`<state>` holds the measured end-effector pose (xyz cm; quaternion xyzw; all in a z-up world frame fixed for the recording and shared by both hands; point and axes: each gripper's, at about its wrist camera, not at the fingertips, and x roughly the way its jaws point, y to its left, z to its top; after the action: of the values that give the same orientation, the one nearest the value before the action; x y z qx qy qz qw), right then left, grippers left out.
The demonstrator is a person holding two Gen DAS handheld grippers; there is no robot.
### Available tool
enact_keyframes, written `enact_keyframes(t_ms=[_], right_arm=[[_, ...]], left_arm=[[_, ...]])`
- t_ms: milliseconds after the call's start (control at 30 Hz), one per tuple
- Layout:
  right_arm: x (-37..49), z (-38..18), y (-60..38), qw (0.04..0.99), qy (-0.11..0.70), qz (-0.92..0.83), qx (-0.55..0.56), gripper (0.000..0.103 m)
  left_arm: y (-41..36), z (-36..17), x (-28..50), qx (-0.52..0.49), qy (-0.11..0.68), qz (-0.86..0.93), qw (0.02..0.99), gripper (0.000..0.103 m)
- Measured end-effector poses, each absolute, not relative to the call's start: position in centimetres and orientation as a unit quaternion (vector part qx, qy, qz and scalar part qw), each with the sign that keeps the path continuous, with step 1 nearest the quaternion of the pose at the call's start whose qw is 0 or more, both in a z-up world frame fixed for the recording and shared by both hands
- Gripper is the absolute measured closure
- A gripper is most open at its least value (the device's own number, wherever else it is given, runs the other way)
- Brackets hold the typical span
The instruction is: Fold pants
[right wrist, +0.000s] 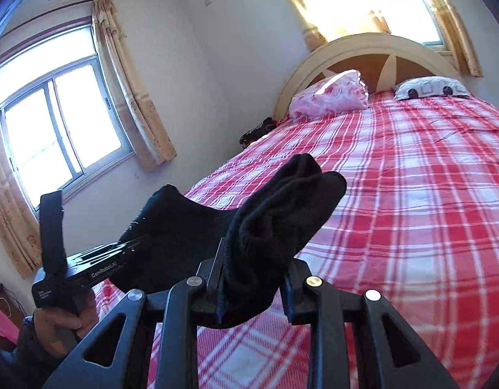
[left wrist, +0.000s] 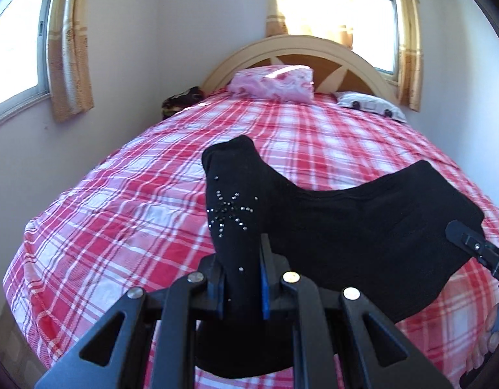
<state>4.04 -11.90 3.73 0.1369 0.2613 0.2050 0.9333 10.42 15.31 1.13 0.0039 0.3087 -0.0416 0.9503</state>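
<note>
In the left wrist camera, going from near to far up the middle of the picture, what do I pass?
left tongs → black pants → plaid bedspread → pink pillow → headboard

The pants are matt black knit cloth, soft and slightly fuzzy, with small shiny studs set in a star; the bedspread is woven checked cloth, lightly creased. Both grippers look like matt black plastic with bright metal pins; the headboard is smooth painted wood.
</note>
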Motion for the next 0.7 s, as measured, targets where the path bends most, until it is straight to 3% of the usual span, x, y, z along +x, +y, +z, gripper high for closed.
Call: enact_keyframes(t_ms=[267, 700], right_arm=[[9.8, -3.2, -8.6, 0.916, 0.358, 0.155, 0.089, 0.075], [10.9, -6.2, -9.4, 0.913, 0.382, 0.131, 0.059, 0.073]], left_arm=[[16.3, -4.4, 12.6, 0.007, 0.344, 0.006, 0.939, 0.087], [16.0, -6.8, 13.3, 0.020, 0.386, 0.001, 0.922, 0.083]])
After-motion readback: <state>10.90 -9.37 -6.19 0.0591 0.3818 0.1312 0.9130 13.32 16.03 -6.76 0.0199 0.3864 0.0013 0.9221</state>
